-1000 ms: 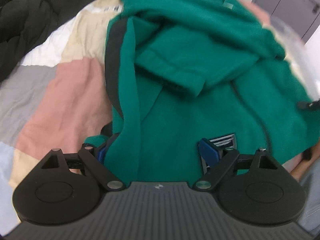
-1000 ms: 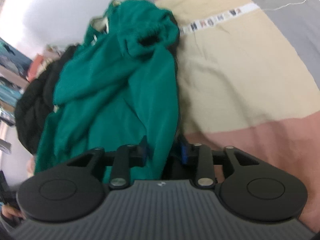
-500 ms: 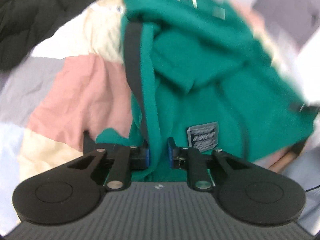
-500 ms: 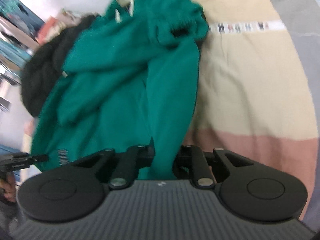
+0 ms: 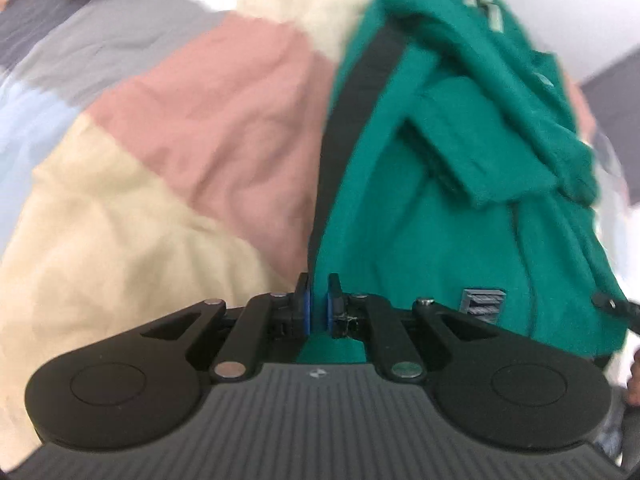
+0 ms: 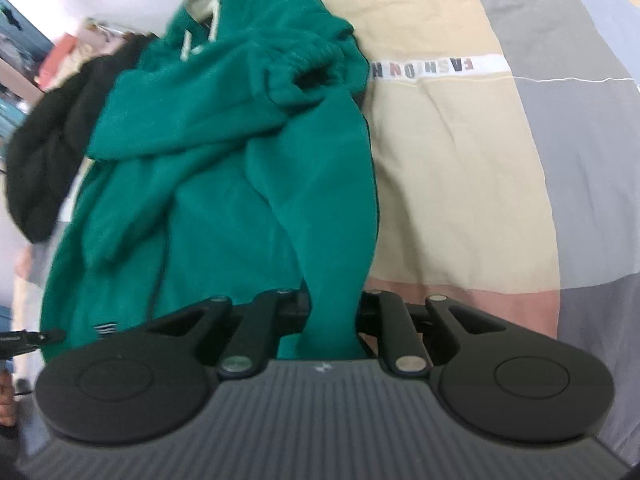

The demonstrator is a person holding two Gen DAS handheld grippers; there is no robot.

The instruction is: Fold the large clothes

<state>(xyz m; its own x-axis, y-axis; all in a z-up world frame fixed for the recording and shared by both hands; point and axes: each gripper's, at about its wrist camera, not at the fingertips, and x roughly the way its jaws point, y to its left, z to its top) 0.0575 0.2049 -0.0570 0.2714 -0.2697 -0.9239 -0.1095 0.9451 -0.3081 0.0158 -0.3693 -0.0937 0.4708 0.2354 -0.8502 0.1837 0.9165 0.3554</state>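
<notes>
A large green fleece jacket (image 5: 460, 208) with a black inner band and a grey patch lies bunched on a patchwork bedspread (image 5: 192, 120). My left gripper (image 5: 319, 304) is shut on the jacket's lower edge, its blue pads pinching a thin fold beside the black band. In the right wrist view the same green jacket (image 6: 224, 184) stretches away toward its hood and a ribbed cuff. There my right gripper (image 6: 332, 312) is shut on a thicker bunch of the hem, and the cloth hides its fingertips. The other gripper's tip shows at the left edge.
A black padded coat (image 6: 44, 152) lies past the jacket on the bed. The bedspread (image 6: 460, 184) has cream, pink and grey panels and a white printed strip. A grey cabinet sits at the far right of the left wrist view. A person's hand (image 6: 6, 400) shows at the lower left.
My left jaws closed from wide open onto the jacket's edge and slid left toward the black band. My right jaws closed on the hem, and that gripper rose a little.
</notes>
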